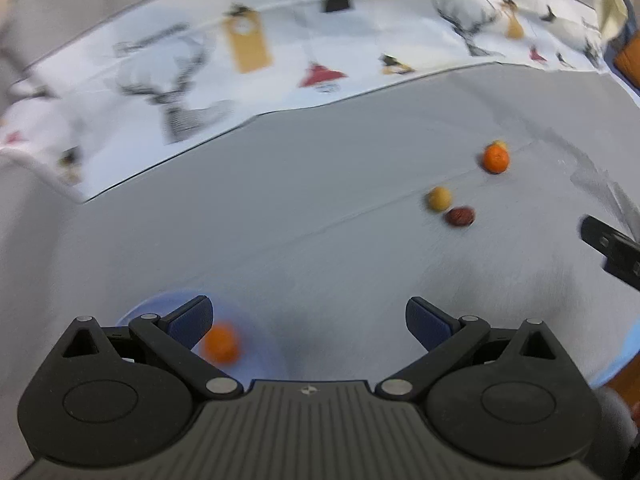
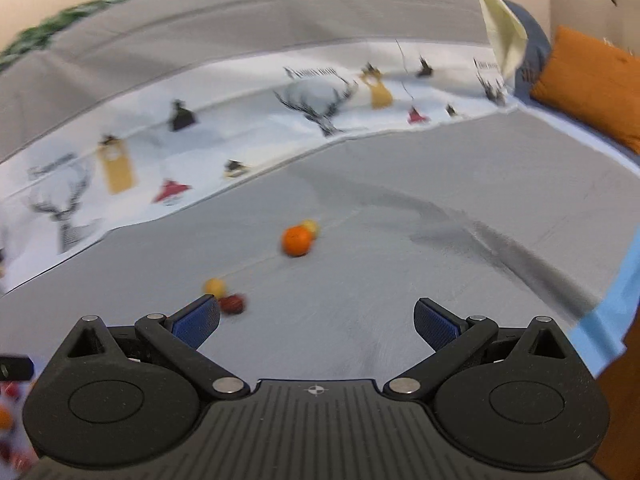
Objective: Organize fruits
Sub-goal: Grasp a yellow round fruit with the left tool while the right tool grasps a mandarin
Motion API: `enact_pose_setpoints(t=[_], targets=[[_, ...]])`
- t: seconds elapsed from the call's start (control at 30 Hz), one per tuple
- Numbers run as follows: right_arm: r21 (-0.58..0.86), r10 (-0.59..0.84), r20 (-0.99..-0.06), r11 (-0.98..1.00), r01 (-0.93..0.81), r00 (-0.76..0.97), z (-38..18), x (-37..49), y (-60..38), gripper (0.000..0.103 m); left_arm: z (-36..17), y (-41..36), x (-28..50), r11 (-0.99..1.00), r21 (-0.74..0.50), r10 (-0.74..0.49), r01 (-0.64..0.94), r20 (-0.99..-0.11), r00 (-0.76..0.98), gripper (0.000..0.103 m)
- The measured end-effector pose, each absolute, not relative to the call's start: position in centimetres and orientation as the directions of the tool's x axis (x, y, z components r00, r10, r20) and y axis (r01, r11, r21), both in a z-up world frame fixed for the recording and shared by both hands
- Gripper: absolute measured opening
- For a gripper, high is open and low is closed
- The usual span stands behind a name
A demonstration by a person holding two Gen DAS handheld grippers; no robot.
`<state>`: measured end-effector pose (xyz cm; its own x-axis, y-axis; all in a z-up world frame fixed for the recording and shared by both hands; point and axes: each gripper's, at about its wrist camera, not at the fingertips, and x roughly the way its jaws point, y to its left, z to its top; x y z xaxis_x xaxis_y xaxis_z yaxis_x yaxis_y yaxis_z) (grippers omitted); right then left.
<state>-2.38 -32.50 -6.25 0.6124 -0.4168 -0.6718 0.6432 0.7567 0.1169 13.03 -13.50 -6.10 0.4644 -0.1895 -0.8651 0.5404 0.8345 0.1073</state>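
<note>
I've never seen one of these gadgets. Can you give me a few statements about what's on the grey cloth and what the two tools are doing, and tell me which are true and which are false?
1. The left tool is clamped on an orange. False: it is open and holds nothing.
2. An orange lies in a pale blue bowl under the left tool. True.
3. The right tool is open and empty. True.
4. All the fruit is already in bowls. False: another orange, a yellow fruit and a dark red fruit lie loose on the grey cloth.
5. The dark red fruit sits right beside the yellow fruit. True.
</note>
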Motion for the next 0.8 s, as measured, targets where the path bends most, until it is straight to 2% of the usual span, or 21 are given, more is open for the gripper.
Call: enact_pose_setpoints(t=[0.2,0.3,0.47,0.57,0.67,0.73,0.8], targets=[[0.156,-0.383,-0.714,0.728,0.668,0.585,-10.7,5.3,-38.6,0.102,-11.4,-21.6,17.3,0.754,0.092,-0.26,0.651,-0.868,0.424,0.103],[0.138,-0.364,-0.737,0.744,0.653,0.57,-12.7,8.9,-40.2,0.102,-13.7,-24.3,19.2,0.737,0.108,-0.241,0.667,-0.881,0.408,0.103],[0.118,-0.332,-0.772,0.763,0.635,0.542,-16.0,12.2,-42.3,0.102,-16.2,-26.3,22.1,0.745,0.023,-0.278,0.667,-0.898,0.342,0.103],[0.045,-0.39,-0.747,0.778,0.627,0.538,-17.1,13.3,-42.4,0.102,-17.3,-26.9,23.3,0.757,-0.046,-0.313,0.652,-0.901,0.299,0.103],[-0.047,-0.447,-0.721,0.794,0.606,0.529,-18.0,13.6,-41.6,0.102,-18.0,-27.4,23.6,0.761,-0.064,-0.313,0.645,-0.908,0.279,0.102],[-0.046,-0.455,-0.712,0.789,0.612,0.534,-18.0,13.2,-41.4,0.102,-17.8,-27.4,23.3,0.755,-0.055,-0.32,0.653,-0.901,0.294,0.095],[-0.042,-0.459,-0.714,0.781,0.623,0.528,-18.0,12.9,-41.3,0.102,-17.4,-27.2,22.9,0.742,-0.057,-0.335,0.668,-0.894,0.297,0.079]])
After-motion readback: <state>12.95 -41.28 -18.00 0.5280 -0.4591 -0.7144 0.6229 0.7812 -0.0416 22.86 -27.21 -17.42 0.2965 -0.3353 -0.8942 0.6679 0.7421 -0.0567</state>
